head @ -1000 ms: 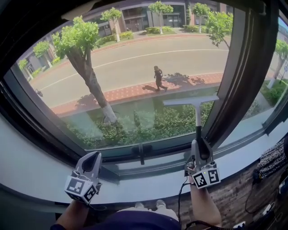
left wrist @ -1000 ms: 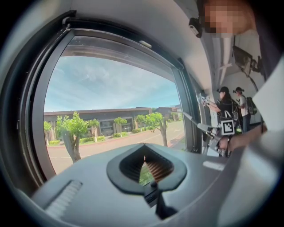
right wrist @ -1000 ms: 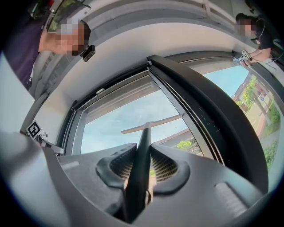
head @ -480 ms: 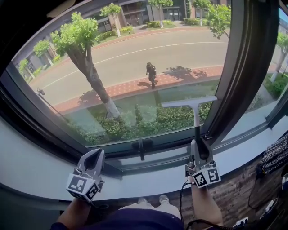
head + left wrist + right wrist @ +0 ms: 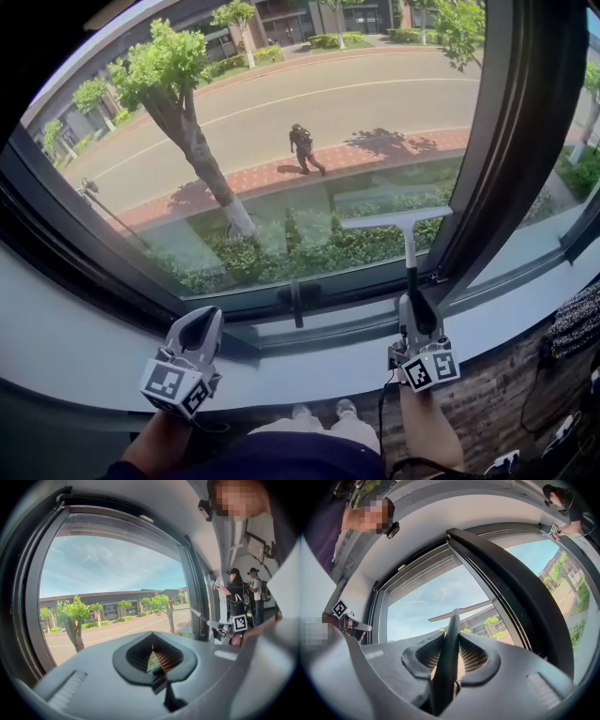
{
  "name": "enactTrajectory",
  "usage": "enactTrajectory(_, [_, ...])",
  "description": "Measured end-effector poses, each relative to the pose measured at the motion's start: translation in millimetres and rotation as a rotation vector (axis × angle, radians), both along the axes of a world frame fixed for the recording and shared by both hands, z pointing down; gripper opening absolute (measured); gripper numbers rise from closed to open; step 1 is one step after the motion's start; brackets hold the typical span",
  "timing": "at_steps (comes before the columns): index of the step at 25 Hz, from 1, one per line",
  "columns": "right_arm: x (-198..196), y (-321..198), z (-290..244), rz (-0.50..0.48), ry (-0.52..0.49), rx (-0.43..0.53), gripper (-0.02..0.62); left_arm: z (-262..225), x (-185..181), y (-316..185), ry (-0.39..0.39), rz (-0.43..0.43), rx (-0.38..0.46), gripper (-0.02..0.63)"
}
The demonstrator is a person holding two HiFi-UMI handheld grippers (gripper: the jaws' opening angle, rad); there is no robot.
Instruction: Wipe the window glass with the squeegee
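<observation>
The squeegee (image 5: 410, 253) stands upright against the lower right of the window glass (image 5: 281, 141), with its pale blade (image 5: 398, 220) lying level across the pane. My right gripper (image 5: 415, 307) is shut on the dark handle just above the sill. In the right gripper view the handle (image 5: 449, 644) runs up between the jaws to the blade (image 5: 461, 612). My left gripper (image 5: 199, 326) hovers over the sill at lower left, shut with nothing in it. The left gripper view shows its pads (image 5: 171, 660) closed together and the squeegee (image 5: 202, 618) far to the right.
A thick dark mullion (image 5: 497, 141) stands right beside the blade. A black window handle (image 5: 297, 300) sits on the lower frame between the grippers. The grey sill (image 5: 84, 347) runs below, with a brick wall and cables (image 5: 548, 375) at right. Two people (image 5: 236, 592) stand further along the windows.
Both grippers and the squeegee have barely shifted; the blade sits slightly lower in view. A pedestrian outside has walked to the left.
</observation>
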State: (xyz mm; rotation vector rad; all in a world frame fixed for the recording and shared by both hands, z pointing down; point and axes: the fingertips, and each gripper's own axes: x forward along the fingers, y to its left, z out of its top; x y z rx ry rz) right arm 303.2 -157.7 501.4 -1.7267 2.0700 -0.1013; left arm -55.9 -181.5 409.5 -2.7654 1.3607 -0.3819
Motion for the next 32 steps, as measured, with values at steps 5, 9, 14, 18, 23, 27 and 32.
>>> enactTrajectory(5, [-1,2,14,-0.009,0.0,-0.026,0.104,-1,0,2,-0.007,-0.006,-0.004,0.008])
enactTrajectory(9, [-1,3,25,-0.018,0.001,-0.04,0.104,1,2,2,-0.014,-0.006,-0.006,0.008])
enactTrajectory(14, [-3,4,37,-0.026,-0.007,-0.056,0.104,2,6,2,-0.019,-0.006,-0.011,0.008])
enactTrajectory(18, [-3,6,45,-0.033,-0.015,-0.077,0.104,-1,9,2,-0.024,-0.008,-0.018,0.008])
enactTrajectory(23, [-4,7,63,-0.042,-0.016,-0.091,0.104,6,9,1,-0.033,-0.017,-0.03,0.008])
enactTrajectory(27, [-3,9,76,-0.048,-0.022,-0.115,0.104,8,11,0,-0.035,-0.028,-0.04,0.008])
enactTrajectory(32, [-2,10,95,-0.062,-0.038,-0.151,0.104,11,15,1,-0.046,-0.037,-0.053,0.008])
